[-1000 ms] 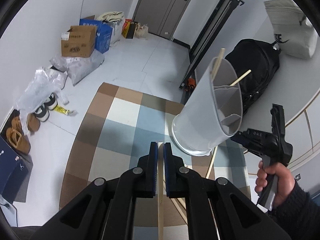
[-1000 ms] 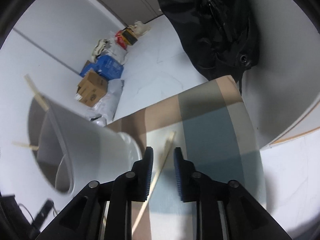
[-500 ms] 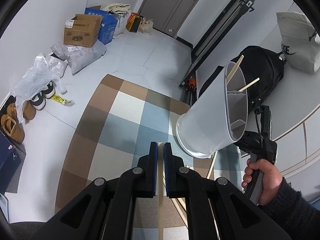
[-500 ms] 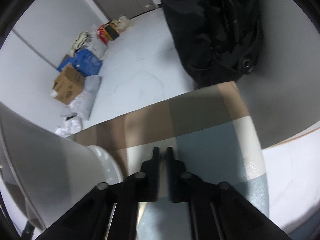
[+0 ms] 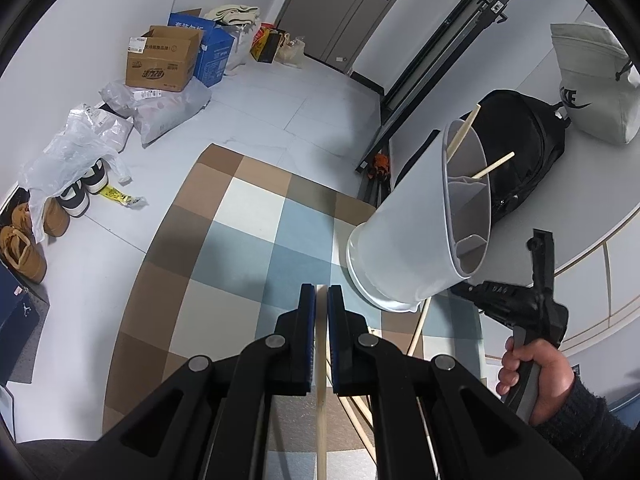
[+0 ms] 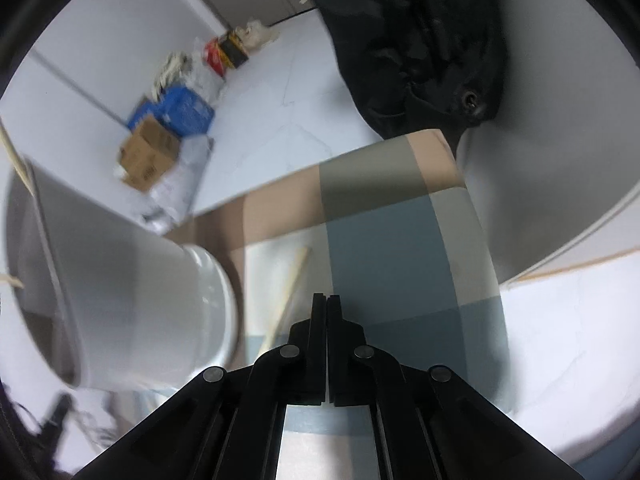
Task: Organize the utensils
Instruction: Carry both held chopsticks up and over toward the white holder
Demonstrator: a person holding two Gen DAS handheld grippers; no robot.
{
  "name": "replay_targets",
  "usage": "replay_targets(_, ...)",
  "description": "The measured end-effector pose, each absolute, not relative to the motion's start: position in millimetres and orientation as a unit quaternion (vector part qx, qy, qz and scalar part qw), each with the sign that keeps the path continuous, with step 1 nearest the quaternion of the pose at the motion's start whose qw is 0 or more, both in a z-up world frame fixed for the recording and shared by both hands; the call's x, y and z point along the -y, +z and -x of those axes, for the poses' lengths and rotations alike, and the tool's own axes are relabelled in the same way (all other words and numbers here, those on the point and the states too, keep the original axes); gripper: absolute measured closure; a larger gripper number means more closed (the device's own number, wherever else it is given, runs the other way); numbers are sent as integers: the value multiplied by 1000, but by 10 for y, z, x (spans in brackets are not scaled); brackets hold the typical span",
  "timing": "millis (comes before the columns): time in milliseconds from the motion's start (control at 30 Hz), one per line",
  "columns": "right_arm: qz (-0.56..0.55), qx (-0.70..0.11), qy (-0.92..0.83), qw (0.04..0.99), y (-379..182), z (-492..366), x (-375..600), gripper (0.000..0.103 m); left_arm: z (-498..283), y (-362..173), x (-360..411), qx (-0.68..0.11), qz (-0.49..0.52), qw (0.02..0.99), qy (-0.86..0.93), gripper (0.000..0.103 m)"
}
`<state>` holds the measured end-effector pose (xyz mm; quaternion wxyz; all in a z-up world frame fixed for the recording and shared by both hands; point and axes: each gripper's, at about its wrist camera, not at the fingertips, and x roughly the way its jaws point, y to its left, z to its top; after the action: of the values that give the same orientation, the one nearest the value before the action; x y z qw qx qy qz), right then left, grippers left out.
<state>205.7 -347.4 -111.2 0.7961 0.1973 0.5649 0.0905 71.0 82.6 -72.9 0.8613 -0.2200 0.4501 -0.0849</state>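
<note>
My left gripper [image 5: 321, 294] is shut on a wooden chopstick [image 5: 321, 408] that runs back between its pads. A white divided utensil holder [image 5: 420, 232] stands ahead and to its right on the checked mat, with two chopsticks [image 5: 464, 136] sticking out of its top. It also shows in the right wrist view [image 6: 112, 280], left of my right gripper [image 6: 327, 300], which is shut with nothing between its pads. Another chopstick [image 6: 288, 288] lies on the mat between that gripper and the holder. It also shows in the left wrist view [image 5: 418, 328].
A checked brown, blue and white mat [image 5: 240, 248] covers the surface. A black backpack [image 5: 516, 160] and a white bag [image 5: 592, 84] stand behind the holder. Cardboard boxes [image 5: 160, 60], plastic bags and shoes [image 5: 24, 236] lie on the floor far left.
My right gripper has closed from open to fully shut, with the loose chopstick left on the mat beside it. My left gripper has kept its hold on its chopstick.
</note>
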Motion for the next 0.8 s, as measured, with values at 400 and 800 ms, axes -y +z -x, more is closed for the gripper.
replay_targets(400,-149,-561,65,812,-1117,-2261,3129,60,-734,-737,-903,-447,230,861,-80,101)
replay_targets(800,-8,-538,32,842,-1131,-2114,2917,95,-714,-719,-931,-441,229,864,-82,101)
